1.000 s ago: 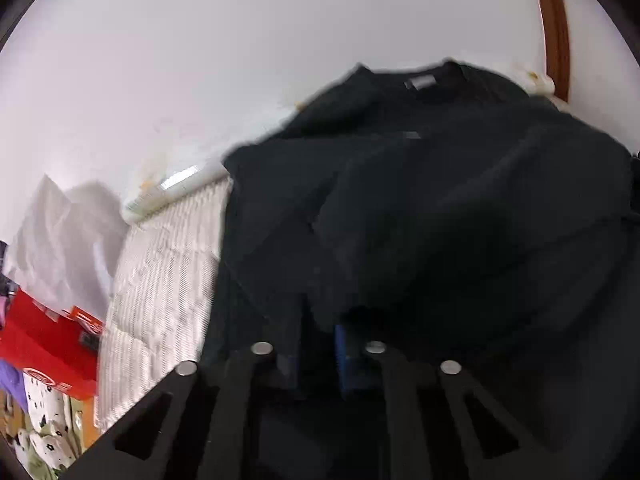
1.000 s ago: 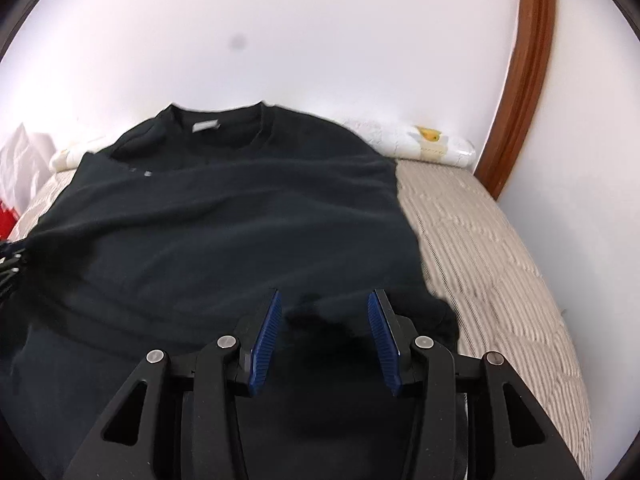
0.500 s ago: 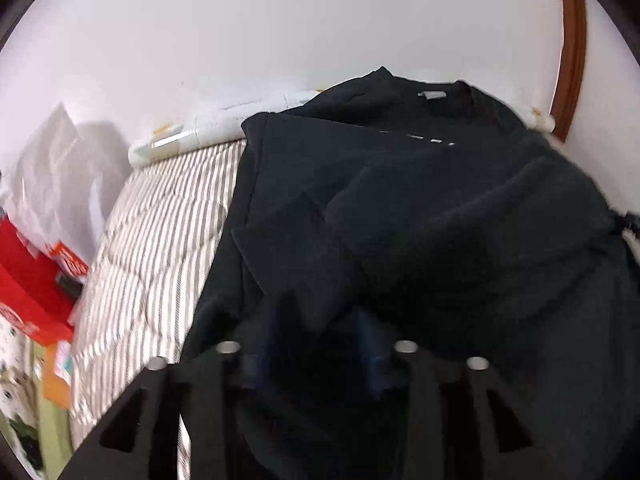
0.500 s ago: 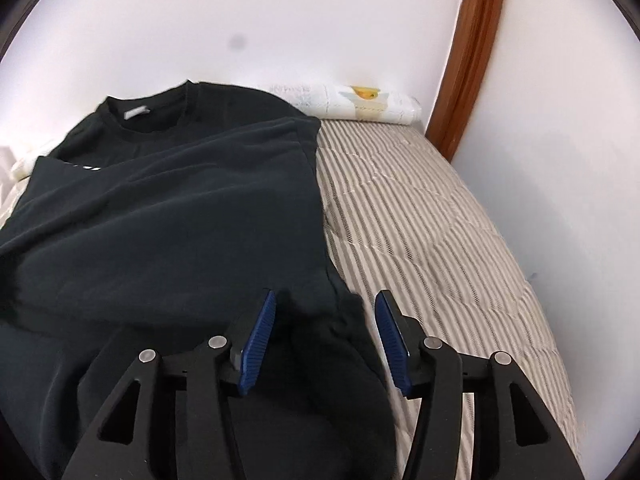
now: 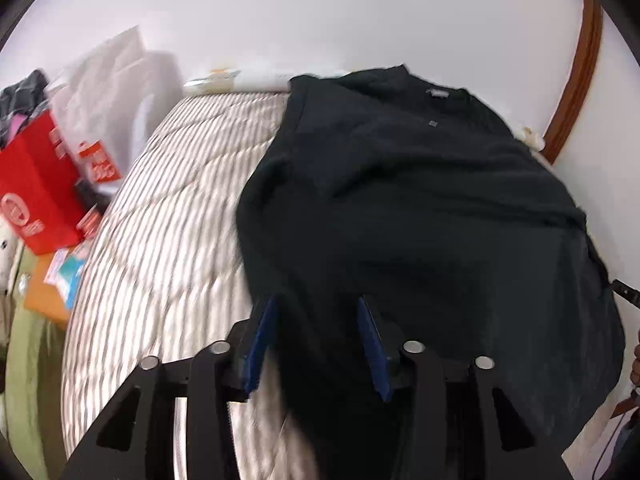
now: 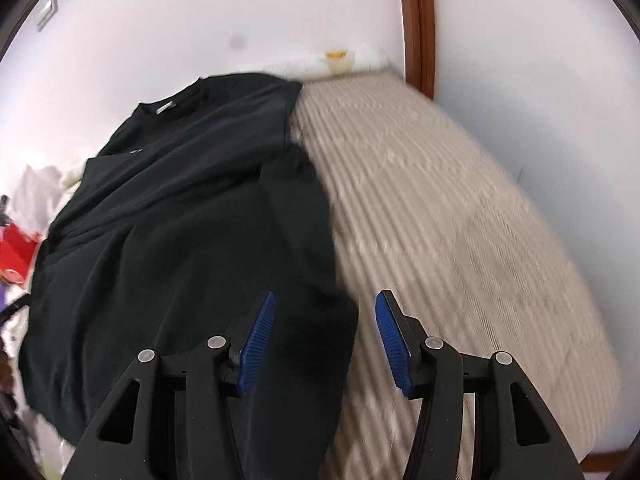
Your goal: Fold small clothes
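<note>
Black sweatshirt (image 5: 420, 208) lies on striped bed (image 5: 168, 220); we see left hand-held gripper (image 5: 316, 344) jaws opening over its edge, right hand-held gripper (image 6: 325, 340) half-open, pads clear of cloth.

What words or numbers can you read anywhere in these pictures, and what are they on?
None can be read.
Red box: white print and a round logo, too blurred.
White bag: an orange label with white characters, too blurred.
Black shirt: a grey neck tag and a small chest mark, too small.
Blue and white packet: print is blurred.
</note>
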`<control>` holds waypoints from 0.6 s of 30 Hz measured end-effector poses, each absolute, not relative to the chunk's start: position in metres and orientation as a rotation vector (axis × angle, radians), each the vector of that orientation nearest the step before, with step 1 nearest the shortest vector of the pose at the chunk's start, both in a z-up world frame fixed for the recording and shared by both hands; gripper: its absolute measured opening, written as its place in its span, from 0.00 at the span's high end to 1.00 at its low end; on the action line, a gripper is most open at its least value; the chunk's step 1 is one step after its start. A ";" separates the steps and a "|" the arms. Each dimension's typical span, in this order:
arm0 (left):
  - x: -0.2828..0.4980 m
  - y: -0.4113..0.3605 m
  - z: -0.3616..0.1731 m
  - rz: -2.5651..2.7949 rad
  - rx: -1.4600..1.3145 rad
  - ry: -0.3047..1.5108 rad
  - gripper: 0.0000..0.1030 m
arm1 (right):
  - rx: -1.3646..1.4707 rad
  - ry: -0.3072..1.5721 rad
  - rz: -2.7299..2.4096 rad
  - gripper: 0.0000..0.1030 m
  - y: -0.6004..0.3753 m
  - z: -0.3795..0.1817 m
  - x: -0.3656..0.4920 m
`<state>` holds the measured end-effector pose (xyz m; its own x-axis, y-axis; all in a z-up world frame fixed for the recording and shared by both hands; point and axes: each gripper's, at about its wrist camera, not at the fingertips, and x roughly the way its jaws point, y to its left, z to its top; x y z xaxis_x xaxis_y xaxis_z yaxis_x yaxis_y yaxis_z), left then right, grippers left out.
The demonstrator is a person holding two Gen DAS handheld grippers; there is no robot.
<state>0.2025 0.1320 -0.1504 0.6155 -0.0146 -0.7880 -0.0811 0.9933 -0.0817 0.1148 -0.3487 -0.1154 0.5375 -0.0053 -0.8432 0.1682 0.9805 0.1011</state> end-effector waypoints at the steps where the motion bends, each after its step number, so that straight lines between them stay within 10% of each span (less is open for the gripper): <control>1: 0.194 0.134 -0.153 0.035 -0.127 0.908 0.46 | 0.187 1.008 -0.097 0.49 -0.350 -0.119 0.109; 18: 0.149 0.123 -0.171 0.027 -0.192 0.914 0.45 | 0.059 0.979 -0.105 0.50 -0.312 -0.141 0.098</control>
